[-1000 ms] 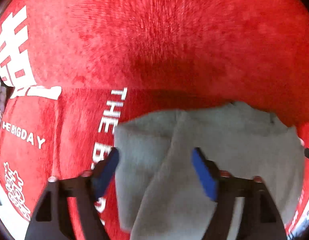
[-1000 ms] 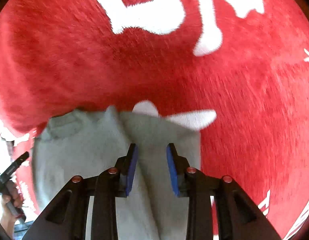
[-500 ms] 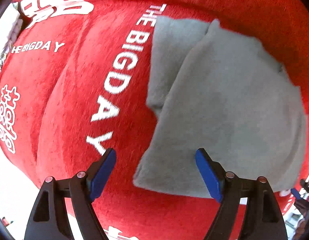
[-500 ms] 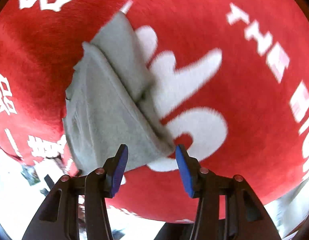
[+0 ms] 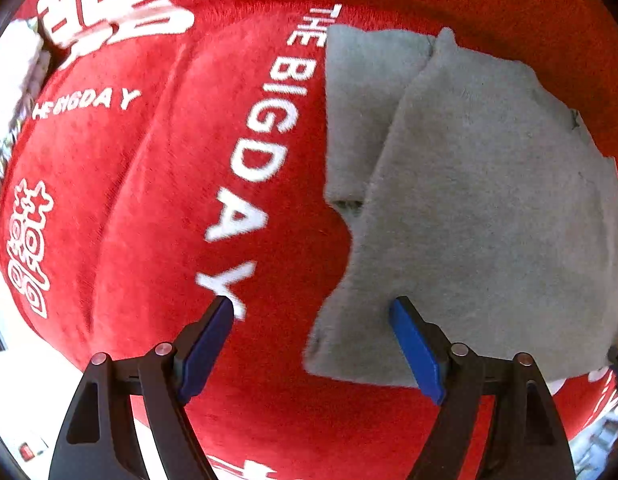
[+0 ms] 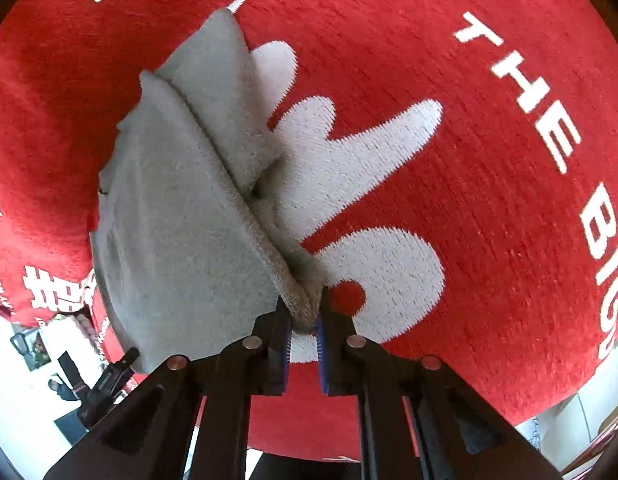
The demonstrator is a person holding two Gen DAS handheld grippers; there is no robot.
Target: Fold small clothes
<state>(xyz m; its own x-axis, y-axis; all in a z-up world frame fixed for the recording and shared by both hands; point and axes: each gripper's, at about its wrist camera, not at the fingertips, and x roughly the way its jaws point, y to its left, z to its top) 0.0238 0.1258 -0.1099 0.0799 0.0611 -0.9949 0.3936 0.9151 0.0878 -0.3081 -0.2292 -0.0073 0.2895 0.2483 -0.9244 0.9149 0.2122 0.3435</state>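
Under the left gripper (image 5: pixel 311 322) a grey garment (image 5: pixel 481 216) is spread, part-folded, on a red blanket (image 5: pixel 157 208); the jaws have just been narrowing yet stand wide, its near corner between them, ungripped. At the right gripper (image 6: pixel 303 318) the jaws have just been closing and its doubled corner is pinched. Soft, light cloth is best taken by corners.

The small grey fleece garment (image 5: pixel 477 208) lay folded in overlapping layers, spread mostly flat, one narrower panel showing beneath the top layer, its near corner (image 6: pixel 303 312) bunched and lifted slightly.
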